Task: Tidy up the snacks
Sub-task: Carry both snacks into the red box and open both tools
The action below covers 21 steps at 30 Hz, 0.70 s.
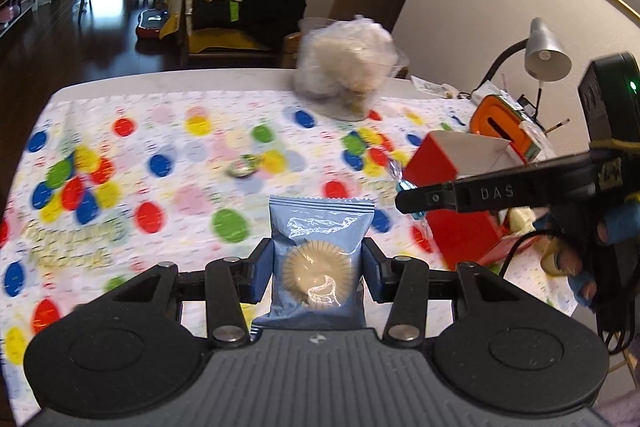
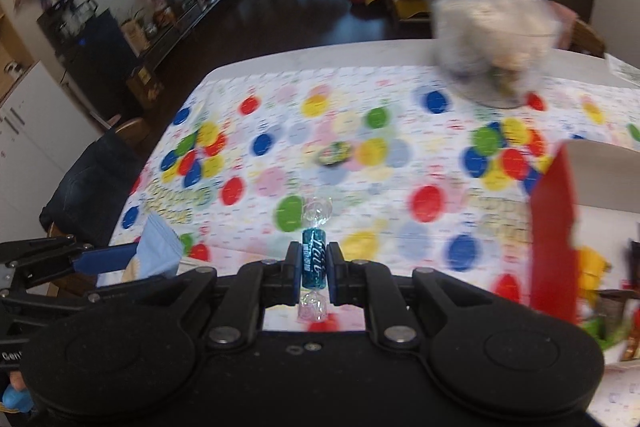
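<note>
My left gripper (image 1: 318, 273) is shut on a light-blue cookie packet (image 1: 320, 247) with a round biscuit showing, held above the table. My right gripper (image 2: 314, 267) is shut on a blue twist-wrapped candy (image 2: 315, 261), also held above the table. The right gripper's arm (image 1: 480, 193) shows in the left wrist view in front of a red-and-white open box (image 1: 452, 163). The box (image 2: 556, 227) stands at the right in the right wrist view, with snacks inside. The left gripper and its packet (image 2: 158, 251) show at the lower left there. A small round wrapped snack (image 1: 242, 167) (image 2: 334, 153) lies mid-table.
A table with a colourful dotted cloth (image 1: 180, 147). A clear container stuffed with plastic bags (image 1: 344, 67) stands at the far edge. An orange box (image 1: 500, 123) and a desk lamp (image 1: 546, 51) stand at the right. A chair with dark cloth (image 2: 88, 183) stands at the left.
</note>
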Tool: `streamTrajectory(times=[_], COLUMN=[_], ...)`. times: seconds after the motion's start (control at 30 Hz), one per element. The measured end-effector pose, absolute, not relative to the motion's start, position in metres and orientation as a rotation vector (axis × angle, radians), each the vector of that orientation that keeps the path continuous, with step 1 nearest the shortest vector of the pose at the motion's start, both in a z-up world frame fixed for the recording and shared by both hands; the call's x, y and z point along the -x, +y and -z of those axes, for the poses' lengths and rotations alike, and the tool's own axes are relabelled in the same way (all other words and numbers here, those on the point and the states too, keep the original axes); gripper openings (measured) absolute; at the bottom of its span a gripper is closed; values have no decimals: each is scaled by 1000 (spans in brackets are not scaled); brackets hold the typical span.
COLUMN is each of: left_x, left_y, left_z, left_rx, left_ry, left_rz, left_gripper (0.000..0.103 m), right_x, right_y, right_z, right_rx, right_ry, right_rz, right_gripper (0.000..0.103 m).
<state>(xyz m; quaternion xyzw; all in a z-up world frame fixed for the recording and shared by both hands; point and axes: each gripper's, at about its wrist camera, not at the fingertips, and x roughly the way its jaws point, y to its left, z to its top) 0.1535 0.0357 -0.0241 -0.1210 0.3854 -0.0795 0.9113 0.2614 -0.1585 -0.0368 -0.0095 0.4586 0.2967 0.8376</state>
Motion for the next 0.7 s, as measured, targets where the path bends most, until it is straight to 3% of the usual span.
streamTrajectory(times=[0.7], left_x=[-267], left_y=[-173], left_z=[17], left_rx=[82], left_ry=[883], left_rz=[319], left_gripper=[46], right_x=[-316], right_y=[-360], right_z=[56], right_rx=[-80], right_ry=[929], right_rz=[-387], right_gripper=[11])
